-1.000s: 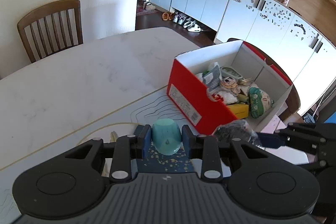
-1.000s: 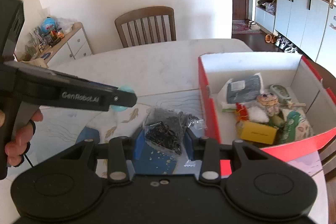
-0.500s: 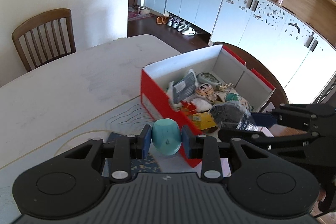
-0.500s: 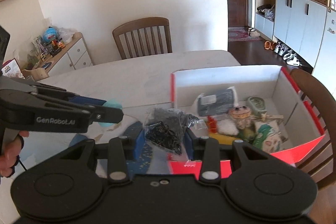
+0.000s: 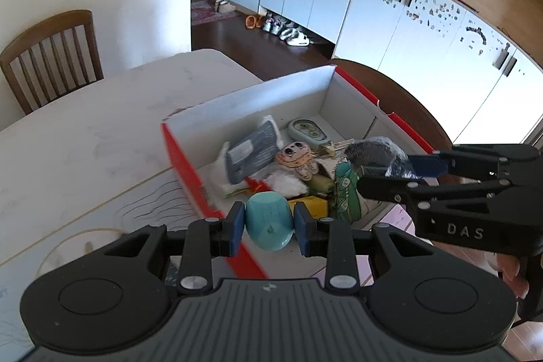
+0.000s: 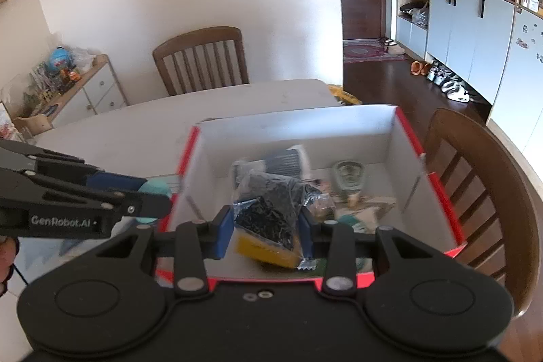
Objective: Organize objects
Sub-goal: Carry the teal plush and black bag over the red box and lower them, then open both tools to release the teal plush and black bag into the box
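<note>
Both grippers have carried their loads sideways from over the table mat to the red box [image 5: 183, 158], which now sits right under them instead of off to the side. Left gripper [image 5: 269, 223] is clamped on a teal egg-shaped object [image 5: 269, 221], hanging over the box's near wall. Right gripper [image 6: 266, 223] is clamped on a clear crinkly bag of small black pieces [image 6: 268, 202], above the box interior. Box already holds a grey pouch [image 5: 253, 151], a cartoon figure [image 5: 295, 156], a yellow block [image 5: 310, 206] and a green-printed packet [image 5: 346, 192], so sorting looks well underway. Left to do, I'd judge: drop both items in. Teal object is smooth, rounded, hard-looking; the bag is soft and lumpy.
</note>
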Demonstrator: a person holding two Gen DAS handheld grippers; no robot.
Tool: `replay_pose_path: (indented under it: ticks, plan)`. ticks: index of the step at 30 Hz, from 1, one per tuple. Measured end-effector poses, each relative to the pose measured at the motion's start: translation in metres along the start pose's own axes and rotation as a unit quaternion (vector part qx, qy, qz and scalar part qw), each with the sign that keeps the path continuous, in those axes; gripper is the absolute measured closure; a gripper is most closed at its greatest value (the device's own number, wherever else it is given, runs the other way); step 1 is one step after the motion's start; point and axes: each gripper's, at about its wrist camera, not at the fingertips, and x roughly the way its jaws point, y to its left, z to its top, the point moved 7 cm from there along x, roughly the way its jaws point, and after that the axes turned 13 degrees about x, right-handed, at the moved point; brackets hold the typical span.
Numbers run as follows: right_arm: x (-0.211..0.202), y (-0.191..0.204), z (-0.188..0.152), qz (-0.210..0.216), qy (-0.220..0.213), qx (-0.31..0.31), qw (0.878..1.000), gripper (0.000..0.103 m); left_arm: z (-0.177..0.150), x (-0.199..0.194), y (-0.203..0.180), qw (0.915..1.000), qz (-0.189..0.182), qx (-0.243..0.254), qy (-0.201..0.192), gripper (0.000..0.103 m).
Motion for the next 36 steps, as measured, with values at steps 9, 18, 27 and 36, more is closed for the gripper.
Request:
replay_pose_path:
  ticks: [9,18,27,36]
  plan:
    - [0.03,-0.042,0.014,-0.005,0.021,-0.009,1.0,0.065,0.014,0.044,-0.019,0.9994,0.01,0.0,0.032,0.072]
    - [0.054,-0.063,0.022,-0.01,0.03,-0.021,0.999,0.065,0.026,0.081,-0.03,0.9984,0.025,0.005,0.05,0.072]
    - [0.075,-0.075,0.02,-0.014,0.052,-0.046,0.998,0.065,0.026,0.114,-0.033,0.9967,0.035,0.007,0.073,0.072]
    - [0.09,-0.084,0.012,-0.021,0.069,-0.067,0.995,0.065,0.022,0.135,-0.035,0.9945,0.038,0.009,0.097,0.072]
